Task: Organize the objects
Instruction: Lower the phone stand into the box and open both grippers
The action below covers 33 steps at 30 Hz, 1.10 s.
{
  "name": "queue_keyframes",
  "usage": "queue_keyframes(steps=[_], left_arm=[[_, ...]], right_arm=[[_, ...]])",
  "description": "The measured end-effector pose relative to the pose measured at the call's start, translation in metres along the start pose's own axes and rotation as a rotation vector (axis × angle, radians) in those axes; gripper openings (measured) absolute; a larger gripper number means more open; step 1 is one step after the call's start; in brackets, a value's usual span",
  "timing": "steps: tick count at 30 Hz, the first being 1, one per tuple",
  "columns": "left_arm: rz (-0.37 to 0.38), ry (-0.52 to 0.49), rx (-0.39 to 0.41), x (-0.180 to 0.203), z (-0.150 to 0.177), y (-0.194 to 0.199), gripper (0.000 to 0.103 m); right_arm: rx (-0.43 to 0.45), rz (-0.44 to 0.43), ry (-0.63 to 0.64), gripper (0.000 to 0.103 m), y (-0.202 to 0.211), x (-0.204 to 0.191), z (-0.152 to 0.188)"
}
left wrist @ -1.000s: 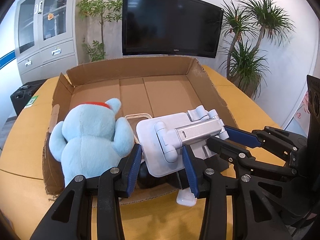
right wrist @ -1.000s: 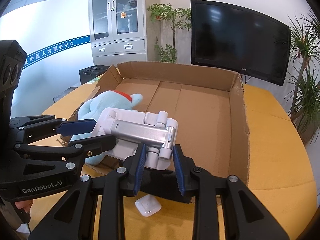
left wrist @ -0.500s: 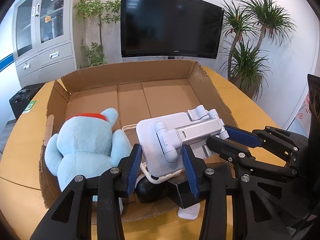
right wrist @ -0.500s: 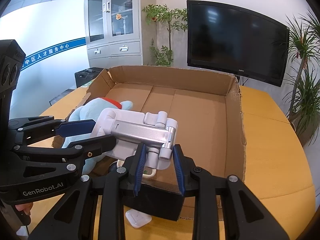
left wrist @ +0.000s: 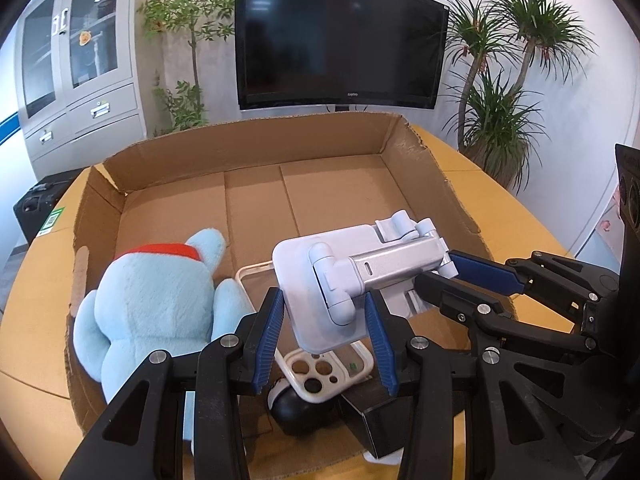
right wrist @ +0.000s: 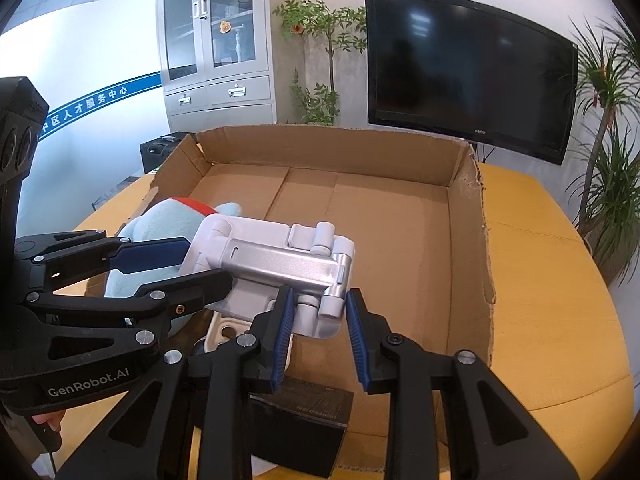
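A white and silver folding phone stand [left wrist: 340, 276] [right wrist: 280, 264] hangs over the near part of an open cardboard box [left wrist: 256, 136] [right wrist: 332, 140]. My left gripper [left wrist: 324, 300] [right wrist: 196, 264] is shut on the stand's flat white plate. The right gripper [right wrist: 319, 308] [left wrist: 448, 272] is shut on its hinged end. In the box below lie a light blue plush toy [left wrist: 160, 300] [right wrist: 160, 220] with a red collar, a white phone case [left wrist: 320, 372] [right wrist: 224, 328], a black ball-like object [left wrist: 296, 412] and a black box [left wrist: 372, 412] [right wrist: 300, 420].
The box stands on a yellow table [right wrist: 540, 280]. A small white case [left wrist: 384, 456] lies on the table just outside the box's near wall. The far half of the box floor is bare cardboard. A cabinet, a wall screen and potted plants stand behind.
Both grippers have carried the stand forward over the box's near wall. The plush toy, phone case and black box now sit lower and closer in view. Neither grip has changed.
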<state>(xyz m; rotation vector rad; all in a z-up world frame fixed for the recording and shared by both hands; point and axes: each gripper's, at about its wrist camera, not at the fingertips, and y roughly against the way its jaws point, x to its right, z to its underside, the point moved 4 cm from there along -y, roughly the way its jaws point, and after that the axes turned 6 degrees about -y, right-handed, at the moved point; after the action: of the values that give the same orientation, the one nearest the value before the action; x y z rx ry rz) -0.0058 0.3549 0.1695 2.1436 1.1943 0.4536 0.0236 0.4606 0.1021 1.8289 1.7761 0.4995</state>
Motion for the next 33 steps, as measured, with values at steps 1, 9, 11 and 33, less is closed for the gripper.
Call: queue_keyframes(steps=[1, 9, 11, 33], left_arm=[[0.001, 0.0, -0.003, 0.0, -0.001, -0.003, 0.04], [0.018, 0.002, -0.033, 0.0, -0.003, -0.026, 0.04], [0.022, 0.0, -0.04, 0.0, -0.005, -0.032, 0.04], [0.048, -0.015, -0.117, 0.001, -0.008, -0.087, 0.038]], right_arm=[[-0.003, -0.001, -0.004, 0.025, -0.002, 0.002, 0.0], [-0.031, 0.007, -0.024, 0.025, -0.019, 0.012, -0.001], [-0.037, 0.01, -0.027, 0.025, -0.022, 0.014, -0.001], [-0.116, 0.04, -0.049, 0.023, -0.062, 0.035, 0.002]])
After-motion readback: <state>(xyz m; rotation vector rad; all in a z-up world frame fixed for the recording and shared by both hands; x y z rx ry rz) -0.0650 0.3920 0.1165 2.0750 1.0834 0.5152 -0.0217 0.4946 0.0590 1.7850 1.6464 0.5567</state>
